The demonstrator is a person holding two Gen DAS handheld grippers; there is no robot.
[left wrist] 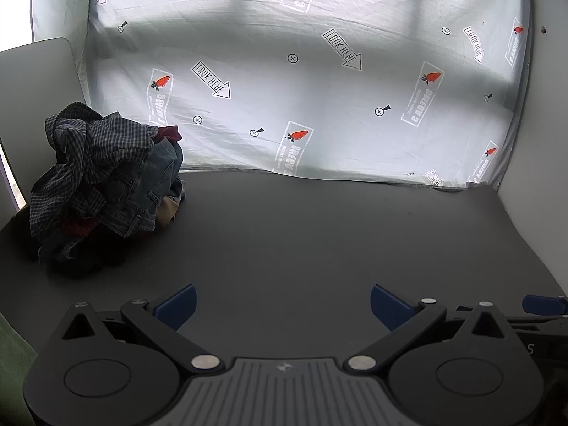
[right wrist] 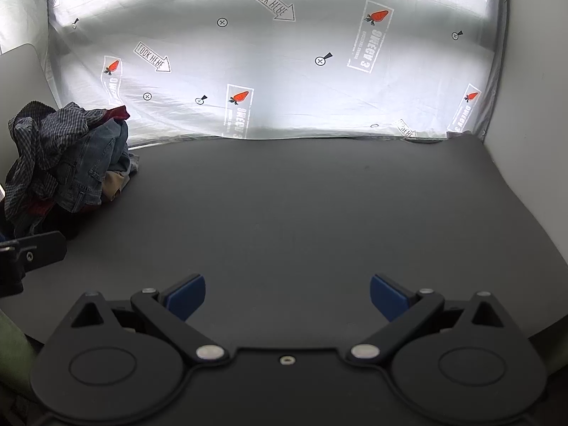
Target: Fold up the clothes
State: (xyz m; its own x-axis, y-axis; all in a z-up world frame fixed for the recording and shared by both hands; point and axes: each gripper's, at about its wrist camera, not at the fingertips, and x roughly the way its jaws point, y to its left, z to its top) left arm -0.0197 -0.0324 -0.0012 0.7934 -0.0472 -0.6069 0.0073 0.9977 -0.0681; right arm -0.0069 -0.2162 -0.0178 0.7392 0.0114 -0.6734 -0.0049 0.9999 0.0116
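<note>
Checked navy shirt (left wrist: 74, 149) over blue jeans (left wrist: 149, 191) (dark grey table (left wrist: 319, 234), carrot-printed sheet (left wrist: 301, 71)).

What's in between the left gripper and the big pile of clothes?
Nothing: in the left wrist view only bare dark table lies between the open left gripper and the pile of clothes.

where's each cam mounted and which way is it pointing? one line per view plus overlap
Left wrist: on the left gripper, low over the dark table, facing the printed sheet; own open blue fingers show, right gripper's fingertip at right edge.
Right wrist: on the right gripper, same heading; own open fingers show, left gripper's body at left edge.
Shared: clothes pile far left, table, sheet.
</note>
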